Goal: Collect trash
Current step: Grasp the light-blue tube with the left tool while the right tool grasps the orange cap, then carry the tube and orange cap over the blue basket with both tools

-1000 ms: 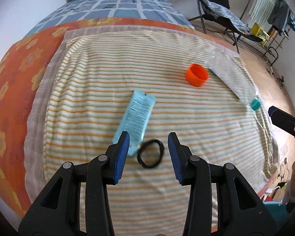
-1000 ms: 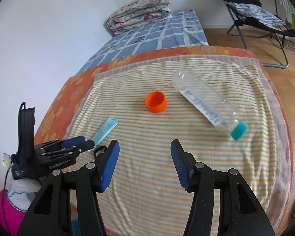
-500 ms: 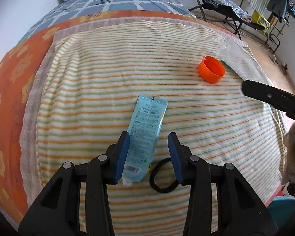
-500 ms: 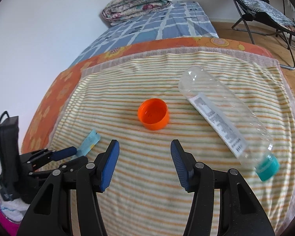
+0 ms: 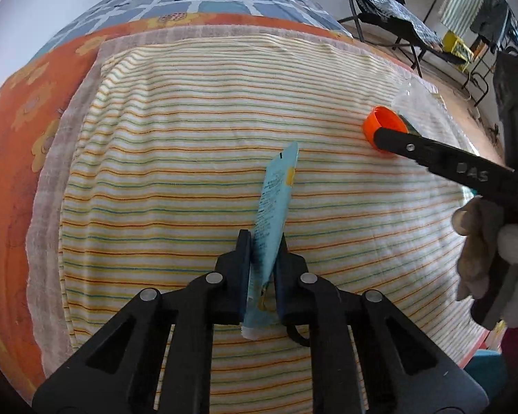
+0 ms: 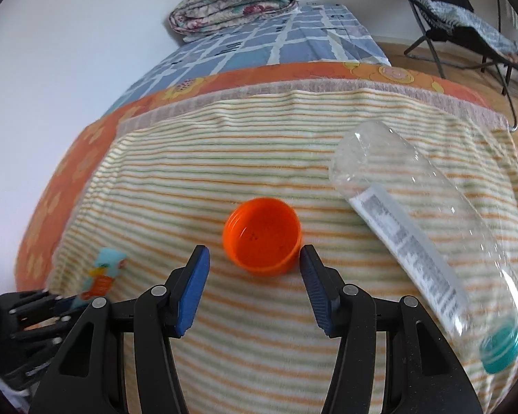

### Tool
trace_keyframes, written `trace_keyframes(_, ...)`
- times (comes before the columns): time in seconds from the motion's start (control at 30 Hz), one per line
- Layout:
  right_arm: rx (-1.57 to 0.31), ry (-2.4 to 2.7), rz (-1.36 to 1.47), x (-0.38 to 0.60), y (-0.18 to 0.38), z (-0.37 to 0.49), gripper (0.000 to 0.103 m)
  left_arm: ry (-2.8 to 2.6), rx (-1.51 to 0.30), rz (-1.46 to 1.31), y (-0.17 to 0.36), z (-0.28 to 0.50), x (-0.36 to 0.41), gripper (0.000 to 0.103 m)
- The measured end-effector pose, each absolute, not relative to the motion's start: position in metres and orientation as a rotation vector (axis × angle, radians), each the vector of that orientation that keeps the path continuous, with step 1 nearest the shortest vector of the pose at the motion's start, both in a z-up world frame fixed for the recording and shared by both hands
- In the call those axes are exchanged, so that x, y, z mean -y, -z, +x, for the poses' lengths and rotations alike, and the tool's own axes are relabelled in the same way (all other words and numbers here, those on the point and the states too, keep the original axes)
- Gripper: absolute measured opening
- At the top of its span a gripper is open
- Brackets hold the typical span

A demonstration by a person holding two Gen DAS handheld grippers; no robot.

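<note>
Left wrist view: left gripper (image 5: 263,245) jaws pinch the light-blue tube (image 5: 274,193), which juts forward from between them; black hair tie (image 5: 295,336) just beneath.
Right wrist view: right gripper (image 6: 253,264) jaws spread, orange cap (image 6: 262,234) between their tips; clear plastic bottle (image 6: 414,214) to the right.

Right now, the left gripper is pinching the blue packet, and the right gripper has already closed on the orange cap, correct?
Not quite. The right gripper is open, its fingers on either side of the orange cap without squeezing it, as the right wrist view shows. The left gripper is indeed pinching the blue packet.
</note>
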State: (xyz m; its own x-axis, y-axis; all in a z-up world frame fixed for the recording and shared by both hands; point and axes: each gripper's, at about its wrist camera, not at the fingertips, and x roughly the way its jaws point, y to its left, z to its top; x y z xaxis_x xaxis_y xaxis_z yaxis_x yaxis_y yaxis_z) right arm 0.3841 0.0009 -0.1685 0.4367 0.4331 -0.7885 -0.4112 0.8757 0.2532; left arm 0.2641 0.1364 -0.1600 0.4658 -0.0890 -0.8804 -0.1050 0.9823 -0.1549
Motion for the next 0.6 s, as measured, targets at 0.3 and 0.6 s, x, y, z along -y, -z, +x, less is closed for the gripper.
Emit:
trace_keyframes(0.3,-0.934,-0.494,-0.038,-0.01,0.173,0.387,0.047,-0.008,-1.064,-0.213,0.156,0.261,-0.143,0.005)
trace_keyframes(0.6,-0.886,-0.52,-0.041,-0.007,0.155,0.376,0.047,-0.016,-1.03,-0.212,0.144,0.257,-0.144,0.005)
